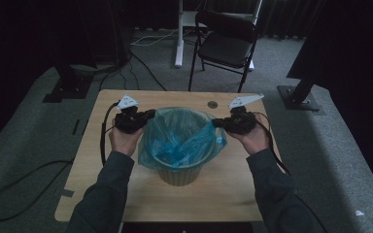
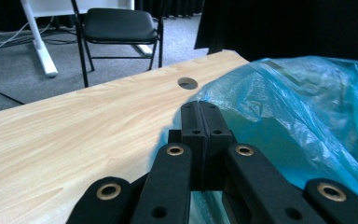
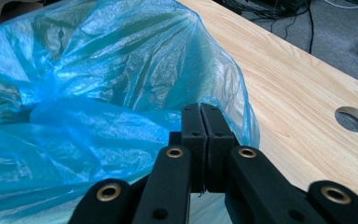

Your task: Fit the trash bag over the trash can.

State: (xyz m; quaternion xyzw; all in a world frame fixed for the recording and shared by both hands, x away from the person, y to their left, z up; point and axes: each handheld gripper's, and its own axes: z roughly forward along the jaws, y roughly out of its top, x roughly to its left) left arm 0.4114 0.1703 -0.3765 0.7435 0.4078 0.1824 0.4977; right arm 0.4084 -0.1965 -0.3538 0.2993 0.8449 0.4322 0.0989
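1. I see a pale round bin (image 1: 180, 171) standing near the middle of the wooden table (image 1: 223, 191).
2. A thin blue plastic bag (image 1: 182, 133) sits inside the bin. Its top edge folds out over the rim and hangs down the outside, more so on the left.
3. Inside the bag I see only crumpled blue plastic. I cannot tell if anything lies at the bottom.
4. My left gripper (image 1: 148, 115) is at the left edge of the bag. In the left gripper view its jaws are pressed tight together, with the bag's edge (image 2: 279, 116) right at them. A bit of blue plastic seems pinched between the tips, so I take it as holding the bag.
5. My right gripper (image 1: 217, 123) is at the right edge of the bag. In the right gripper view its jaws are also tight together, with the bag (image 3: 98, 93) bunched up against them, so it grips the bag too.
6. The table has a round hole (image 1: 212, 104) near its far edge.
7. A black folding chair (image 1: 226, 43) stands on the grey carpet behind the table.
8. I can find no words or labels on the bag or the bin.
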